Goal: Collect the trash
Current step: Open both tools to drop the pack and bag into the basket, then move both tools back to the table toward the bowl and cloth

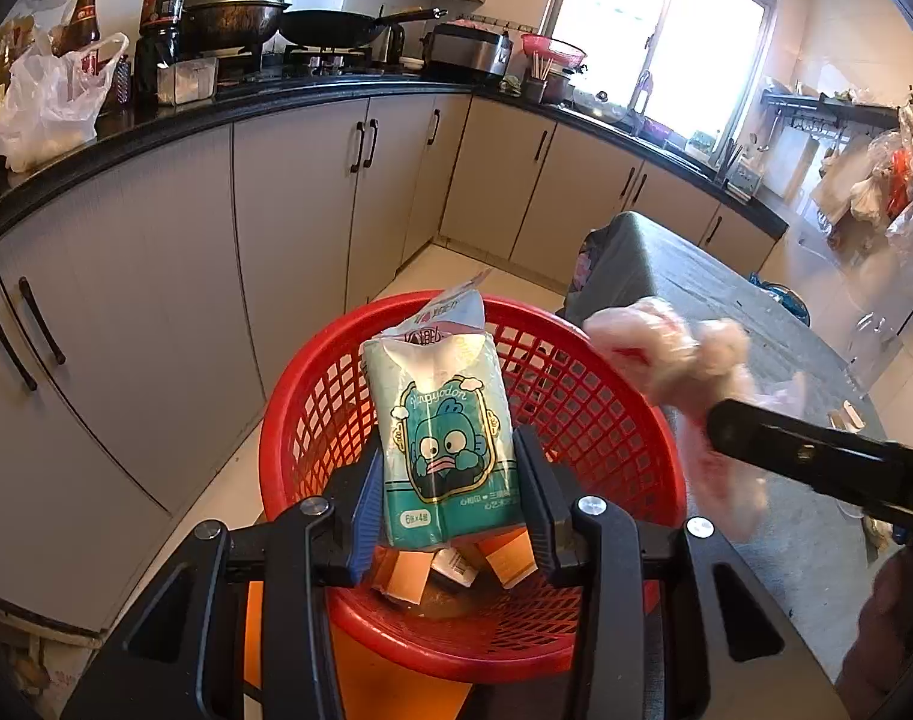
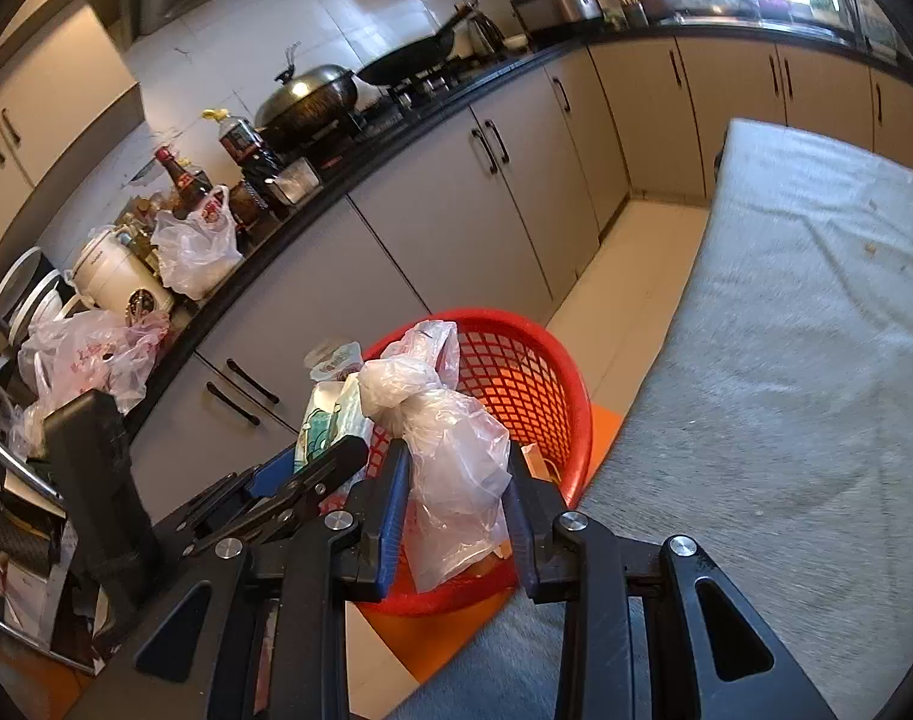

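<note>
A teal tissue pack [image 1: 438,372] with a cartoon fish stands upright between the blue pads of my left gripper [image 1: 447,450], which is shut on it above the red mesh basket [image 1: 276,420]. Crumpled cartons [image 1: 408,576] lie in the basket's bottom. My right gripper [image 2: 456,456] is shut on a clear crumpled plastic bag [image 2: 420,384] and hangs over the near rim of the basket [image 2: 570,396]. In the right wrist view the left gripper [image 2: 312,468] with the pack [image 2: 324,420] is just to the left. The left wrist view shows the bag [image 1: 666,348] blurred at the basket's right edge.
The basket sits on an orange surface [image 2: 444,630] beside a grey-covered table [image 2: 786,360]. Grey cabinets [image 1: 156,300] under a black counter [image 1: 156,120] with pots, bottles and plastic bags run along the left and back. Pale floor tiles [image 2: 636,276] lie between.
</note>
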Demonstrator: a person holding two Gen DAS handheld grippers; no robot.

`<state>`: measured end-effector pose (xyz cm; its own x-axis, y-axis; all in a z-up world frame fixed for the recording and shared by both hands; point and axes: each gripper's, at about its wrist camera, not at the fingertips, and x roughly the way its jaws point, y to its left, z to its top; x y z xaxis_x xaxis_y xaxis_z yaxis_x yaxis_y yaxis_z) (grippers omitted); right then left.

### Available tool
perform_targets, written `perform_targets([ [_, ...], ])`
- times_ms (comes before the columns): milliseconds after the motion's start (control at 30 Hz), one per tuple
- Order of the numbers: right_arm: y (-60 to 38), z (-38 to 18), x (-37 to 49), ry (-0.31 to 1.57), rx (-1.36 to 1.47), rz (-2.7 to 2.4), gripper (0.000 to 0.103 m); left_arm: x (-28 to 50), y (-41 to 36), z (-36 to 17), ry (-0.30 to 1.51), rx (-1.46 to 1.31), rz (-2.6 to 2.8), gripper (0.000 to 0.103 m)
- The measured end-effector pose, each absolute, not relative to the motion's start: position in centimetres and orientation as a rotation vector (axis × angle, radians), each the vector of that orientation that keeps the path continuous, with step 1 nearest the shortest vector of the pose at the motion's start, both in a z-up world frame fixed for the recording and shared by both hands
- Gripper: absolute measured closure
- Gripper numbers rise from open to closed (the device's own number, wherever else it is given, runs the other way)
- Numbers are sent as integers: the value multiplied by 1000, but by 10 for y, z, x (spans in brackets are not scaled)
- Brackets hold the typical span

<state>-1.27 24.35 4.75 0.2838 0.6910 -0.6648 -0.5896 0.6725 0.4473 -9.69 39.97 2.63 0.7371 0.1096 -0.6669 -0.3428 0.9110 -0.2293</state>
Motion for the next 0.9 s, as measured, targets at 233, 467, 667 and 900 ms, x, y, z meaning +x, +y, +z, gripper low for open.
perform_targets([
  [233,251,32,-3,993,115,839,65,-94,398,22,715,-334,258,56],
  [467,242,39,-7,964,118,842,62,-96,398,26,711,-349,250,54],
  [667,213,50,-17,923,141,821,62,-106,384,39,681,-336,234,48],
  [900,157,58,-44,855,150,757,55,-114,346,51,655,-312,168,47],
])
